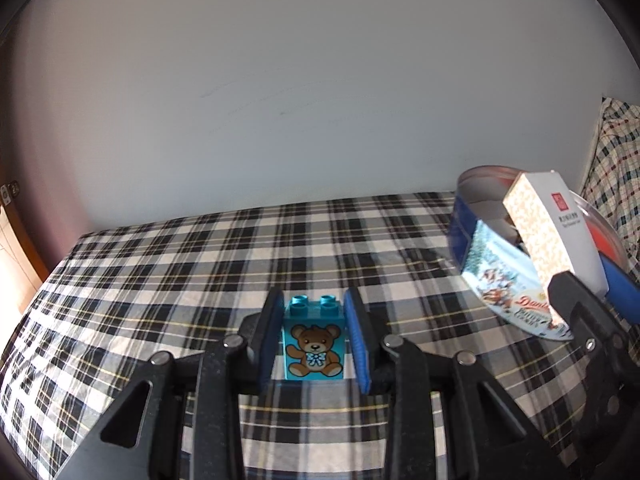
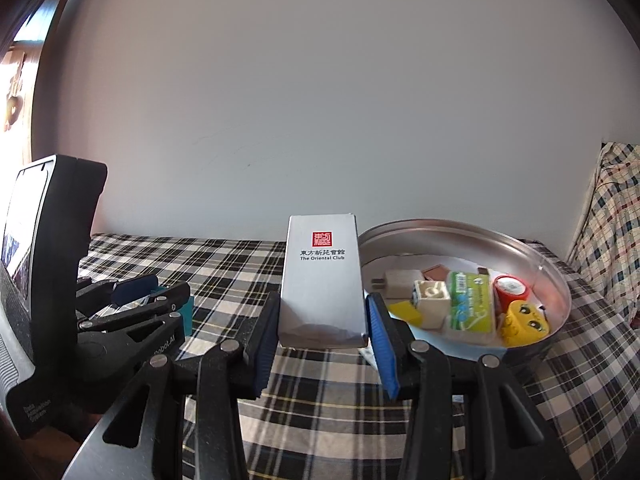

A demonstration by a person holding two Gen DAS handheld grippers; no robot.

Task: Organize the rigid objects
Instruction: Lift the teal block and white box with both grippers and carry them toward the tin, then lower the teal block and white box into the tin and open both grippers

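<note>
Right now my round metal tin point(image 2: 532, 248) sits on the plaid bedsheet point(image 2: 224, 264) near the white wall point(image 2: 320, 100), already holding a small crowd: a cream block point(image 2: 431, 304), a green-and-white carton point(image 2: 470, 308), a red-capped cylinder point(image 2: 511, 290), a yellow block with eyes point(image 2: 524, 322), a flat yellow piece point(image 2: 406, 312) and a brown tile point(image 2: 435, 271). From my left camera I see the tin's outside point(image 1: 500, 280), printed with a winter scene.

My right gripper point(image 2: 322, 338) is pinching a white rectangular box point(image 2: 322, 280) by its lower end; the box stands upright, long axis vertical, printed face toward my camera, just left of the tin's rim and partly covering it. In the left view the same box point(image 1: 540, 224) rises in front of the tin's opening.

My left gripper point(image 1: 316, 342) is clamped on a teal brick with a teddy bear point(image 1: 314, 350), studs up, bear facing me, above the sheet and well left of the tin. A plaid pillow point(image 2: 616, 220) lies behind the tin on the right.
</note>
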